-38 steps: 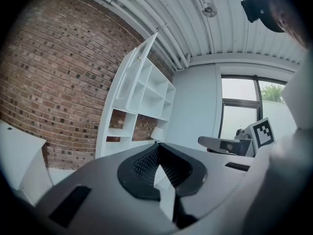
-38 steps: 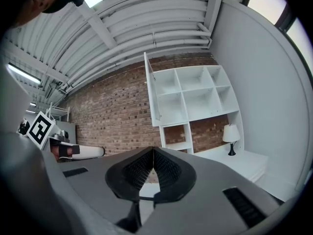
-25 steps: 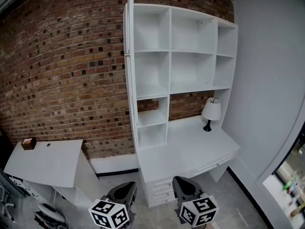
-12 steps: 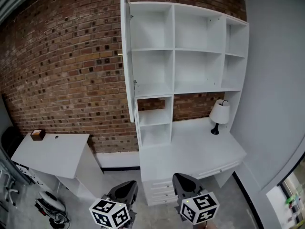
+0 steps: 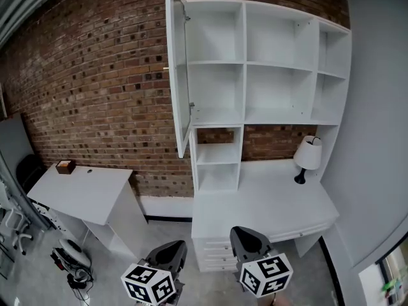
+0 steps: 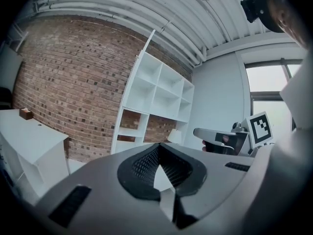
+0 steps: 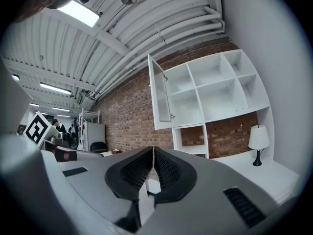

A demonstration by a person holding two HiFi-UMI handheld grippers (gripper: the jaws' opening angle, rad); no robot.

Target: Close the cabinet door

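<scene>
A tall white shelf cabinet (image 5: 268, 69) stands against the brick wall. Its one door (image 5: 176, 69) hangs wide open at the upper left, with the inner face and hinges showing. The door (image 7: 160, 99) is also plain in the right gripper view, and appears edge-on as a thin white door (image 6: 146, 50) in the left gripper view. My left gripper (image 5: 171, 250) and right gripper (image 5: 246, 237) are low in the head view, side by side and far short of the cabinet. Both are shut and hold nothing. The pads meet at the left gripper's tip (image 6: 159, 148) and the right gripper's tip (image 7: 153, 153).
A white desk top (image 5: 261, 199) with a small lamp (image 5: 308, 155) joins the cabinet, with drawers (image 5: 217, 254) below. To the left is a white table (image 5: 86, 193) with a small brown box (image 5: 64, 166). A grey wall (image 5: 382, 139) closes the right side. Chairs stand at the lower left.
In the head view the cabinet has slid right and the door's inner face has come into sight. More floor and the left table show. Both grippers stay shut at the bottom.
</scene>
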